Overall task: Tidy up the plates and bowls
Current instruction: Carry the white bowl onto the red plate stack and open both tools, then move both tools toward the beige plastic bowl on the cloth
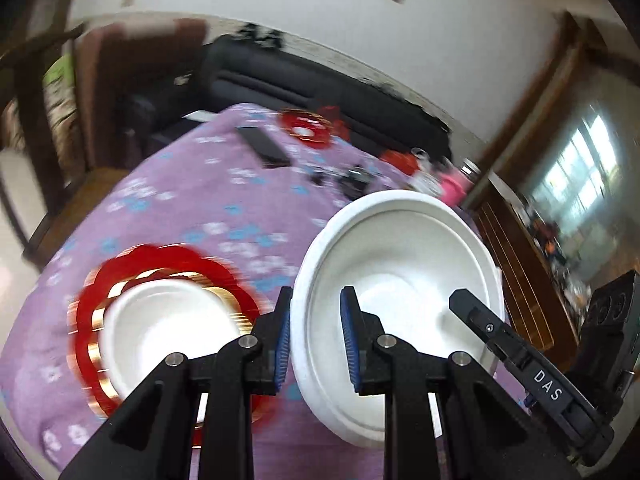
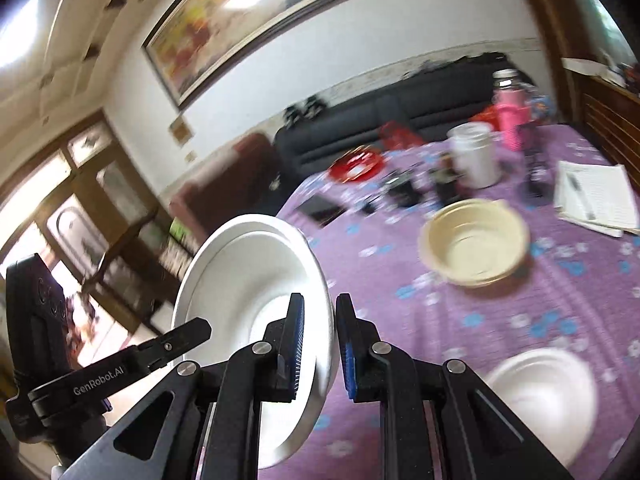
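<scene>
Both grippers hold one white bowl above the purple flowered tablecloth. My left gripper is shut on its left rim. My right gripper is shut on its right rim, and the bowl shows tilted in the right wrist view. The right gripper's finger shows inside the bowl in the left wrist view. A second white bowl sits on a red and gold plate at lower left. A cream bowl and another white bowl stand on the table.
A white jar, pink bottle, papers, a dark phone and a red plate lie at the far side. A dark sofa stands behind the table.
</scene>
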{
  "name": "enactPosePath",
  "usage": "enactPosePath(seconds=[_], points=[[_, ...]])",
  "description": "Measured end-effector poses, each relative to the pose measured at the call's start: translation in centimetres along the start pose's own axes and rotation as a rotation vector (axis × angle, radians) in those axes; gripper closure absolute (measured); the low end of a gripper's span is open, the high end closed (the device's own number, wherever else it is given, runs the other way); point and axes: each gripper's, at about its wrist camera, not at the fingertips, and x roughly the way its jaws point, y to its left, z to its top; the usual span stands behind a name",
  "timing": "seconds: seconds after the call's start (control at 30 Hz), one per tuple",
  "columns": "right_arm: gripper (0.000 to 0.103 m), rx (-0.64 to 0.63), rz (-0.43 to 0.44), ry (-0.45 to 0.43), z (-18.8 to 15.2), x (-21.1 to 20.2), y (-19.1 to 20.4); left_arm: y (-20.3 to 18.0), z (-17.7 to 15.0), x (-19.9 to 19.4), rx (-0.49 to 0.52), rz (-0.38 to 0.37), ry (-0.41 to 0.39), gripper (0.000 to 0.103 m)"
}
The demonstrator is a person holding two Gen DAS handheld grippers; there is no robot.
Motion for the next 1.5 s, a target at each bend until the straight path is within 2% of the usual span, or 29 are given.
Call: enactPosePath(seconds=[0.1, 0.3, 0.53, 0.6, 0.73, 0.8, 0.87, 0.9, 0.97, 1.07, 1.27, 1.4, 1.5], points=[[0.085, -0.024, 0.030, 0.065, -1.0, 3.3, 2.9, 4.1, 0.1, -0.6, -0.070, 0.024, -0.001, 0.082], [0.084, -0.070, 0.018, 0.170, -3.2, 9.2, 6.0, 10.8, -0.7, 0.5, -0.174, 0.093, 0.046, 0.082], [0.084, -0.035, -0.001, 0.292, -5.2, 14.5, 5.0, 13.1, -1.1, 2.1, -0.208, 0.134, 0.082, 0.079], [0.084, -0.042, -0.003, 0.303, -5.6, 15.0, 5.2, 13.4, -1.2, 2.1, -0.217, 0.139, 0.080, 0.073], [0.084, -0.097, -0.036, 0.296, -6.0, 15.5, 6.1, 14.2, -1.2, 2.1, -0.235, 0.149, 0.069, 0.061], [0.079, -0.112, -0.042, 0.303, -6.2, 15.5, 6.6, 14.5, -1.2, 1.8, -0.249, 0.153, 0.057, 0.055], [0.067, -0.113, -0.039, 0.297, -6.5, 15.4, 6.6, 14.4, -1.1, 1.2, -0.243, 0.157, 0.038, 0.052], [0.062, -0.114, -0.040, 0.293, -6.5, 15.3, 6.6, 14.3, -1.0, 1.0, -0.236, 0.164, 0.032, 0.046], [0.049, -0.112, -0.038, 0.284, -6.4, 15.2, 6.6, 13.8, -0.9, 0.4, -0.214, 0.188, 0.002, 0.040], [0.046, -0.115, -0.045, 0.263, -6.2, 14.7, 6.6, 13.3, -0.7, -0.5, -0.197, 0.212, -0.032, 0.039], [0.046, -0.136, -0.046, 0.169, -5.5, 11.9, 6.8, 10.9, -0.6, -3.6, -0.124, 0.272, -0.173, 0.038], [0.035, -0.121, -0.048, 0.076, -5.3, 9.0, 6.5, 8.5, -0.8, -5.2, -0.057, 0.283, -0.226, 0.025], [0.033, -0.100, -0.030, 0.029, -5.5, 7.4, 6.0, 6.8, -1.4, -5.5, -0.004, 0.273, -0.252, 0.022]])
